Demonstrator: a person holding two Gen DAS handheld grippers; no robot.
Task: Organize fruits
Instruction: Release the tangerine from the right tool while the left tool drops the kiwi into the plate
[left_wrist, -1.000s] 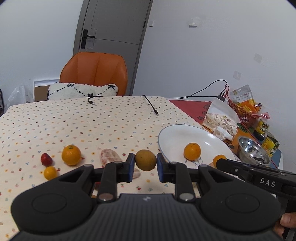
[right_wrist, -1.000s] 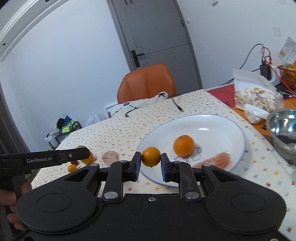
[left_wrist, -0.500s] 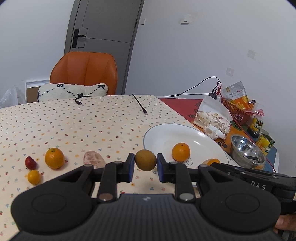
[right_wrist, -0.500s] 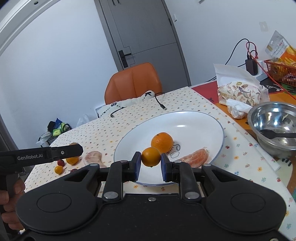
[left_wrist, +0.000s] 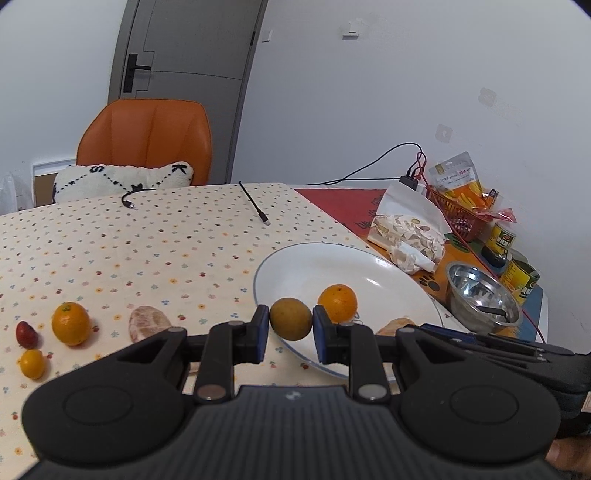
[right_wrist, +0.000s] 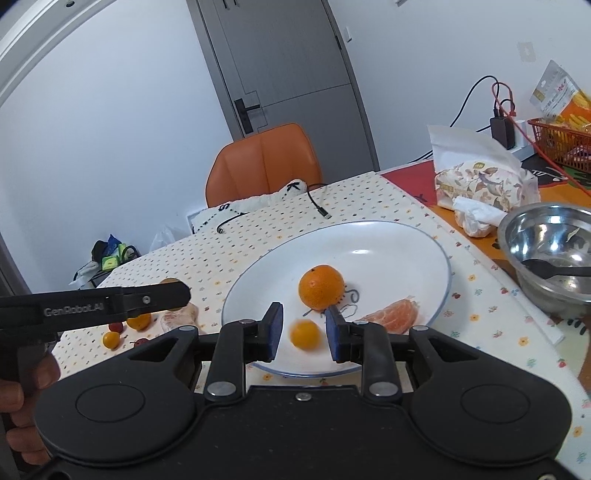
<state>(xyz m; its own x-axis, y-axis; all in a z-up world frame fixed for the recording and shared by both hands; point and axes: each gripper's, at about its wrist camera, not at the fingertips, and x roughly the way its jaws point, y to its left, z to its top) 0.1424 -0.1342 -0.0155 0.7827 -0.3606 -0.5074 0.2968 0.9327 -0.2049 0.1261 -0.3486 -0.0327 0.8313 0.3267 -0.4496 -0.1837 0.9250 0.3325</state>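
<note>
Over the white plate on a dotted worktop, two hand-held grippers bring in fruit. The right gripper has just been opening: its blue pads stand apart with a gap on either side of a small orange kumquat, which shows blurred between them above the plate's near rim, apparently let go so that it lands with the fruit gathered there. Past it on the plate rests a whole mandarin, and to the mandarin's right a peeled mandarin half lies flat.

The left gripper is clamped on a round yellow-brown fruit, the pads pressing its two sides, and holds it above the plate's left rim, evidently waiting its turn to set it down. The firm side grip suits a smooth ball that would otherwise roll away.

Left of the plate, more fruit lies on the cloth: a peeled citrus piece nearest, then a second mandarin, a small red fruit and another kumquat, all well apart from the plate. By this layout the job looks part done.

Right of the plate stands a steel bowl with a dark spoon, seemingly no part of the sorting.
</note>
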